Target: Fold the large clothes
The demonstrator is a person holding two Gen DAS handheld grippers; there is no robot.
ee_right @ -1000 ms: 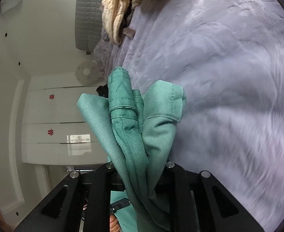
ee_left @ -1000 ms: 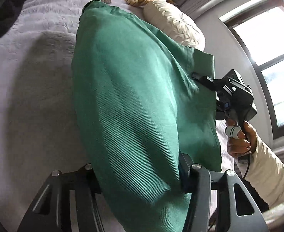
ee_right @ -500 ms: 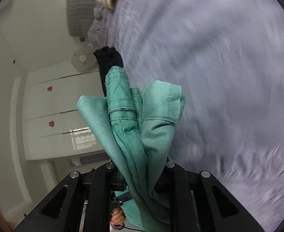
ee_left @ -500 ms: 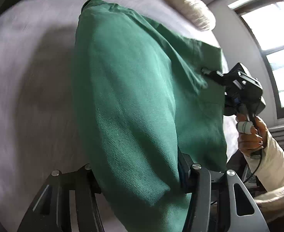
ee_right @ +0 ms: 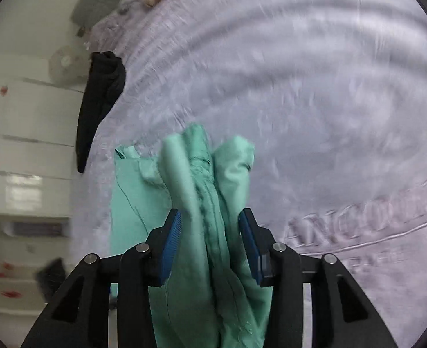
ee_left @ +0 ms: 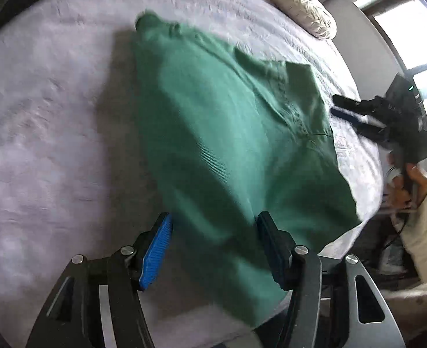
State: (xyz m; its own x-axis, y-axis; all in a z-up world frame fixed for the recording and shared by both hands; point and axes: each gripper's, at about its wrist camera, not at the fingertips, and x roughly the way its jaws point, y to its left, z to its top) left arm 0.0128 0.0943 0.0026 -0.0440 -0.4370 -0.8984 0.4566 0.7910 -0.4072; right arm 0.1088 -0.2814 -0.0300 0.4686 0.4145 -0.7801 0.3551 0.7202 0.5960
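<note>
We have laid the green garment (ee_left: 228, 145) flat on the bed (ee_left: 53, 116), so both the left tool (ee_left: 213, 249) and the right tool (ee_right: 210, 243) have just been opening, their pads now apart, cloth lying loose between them.

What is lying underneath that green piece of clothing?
The green garment lies on a lavender bedspread, which shows all around it. Whatever sits directly beneath the cloth is covered.

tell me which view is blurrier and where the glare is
Right wrist view: heavy motion smear across the bedspread and the bunched green garment. Left wrist view: milder blur on the garment's edges, a blown-out window at upper right, and a soft shadow beside the cloth. Both show fisheye curving.
</note>
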